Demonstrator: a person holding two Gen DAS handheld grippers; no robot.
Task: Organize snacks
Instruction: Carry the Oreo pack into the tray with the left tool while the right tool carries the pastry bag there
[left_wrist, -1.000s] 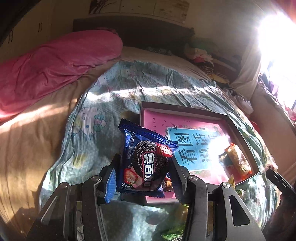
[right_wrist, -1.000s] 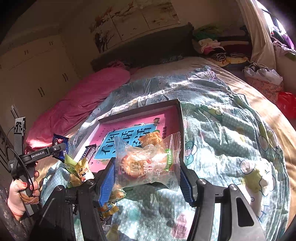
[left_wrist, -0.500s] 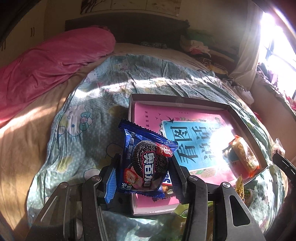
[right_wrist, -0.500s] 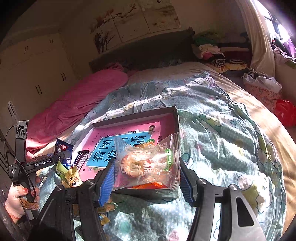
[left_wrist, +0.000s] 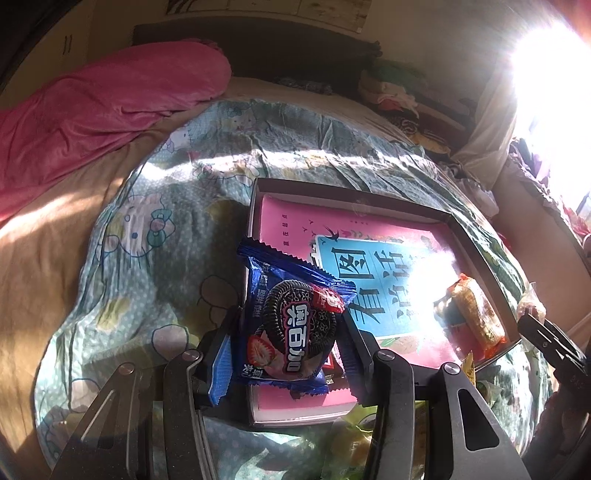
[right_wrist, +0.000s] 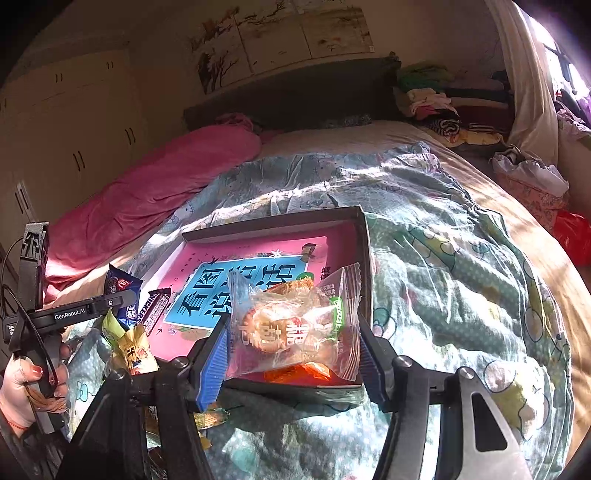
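The blue cookie pack (left_wrist: 293, 325) stands upright between the fingers of the left gripper (left_wrist: 284, 350), which pinch it from both sides; it hangs over the near left corner of the box (left_wrist: 476, 254). The clear pastry bag (right_wrist: 295, 325) is clamped the same way by the right gripper (right_wrist: 291, 343), held over the near right corner of the box, above an orange packet (right_wrist: 299, 373) lying inside.

The box is a shallow dark tray with a pink and blue book (left_wrist: 369, 273) lining its bottom. In the left wrist view an orange-wrapped snack (left_wrist: 476, 314) lies on the book by the right wall, and a dark bar (left_wrist: 332, 373) shows just behind the cookie pack. In the right wrist view that bar (right_wrist: 155, 310) lies at the left edge of the box, with a yellow wrapper (right_wrist: 133, 347) on the bed just near of it.

The box sits on a teal cartoon-print quilt (left_wrist: 166, 240) spread over the bed. A pink blanket (left_wrist: 92, 110) lies bunched at the far left, and folded clothes (right_wrist: 436, 99) are piled at the far right by the headboard (right_wrist: 295, 96). A hand (right_wrist: 22, 384) with red nails grips the left tool's handle.
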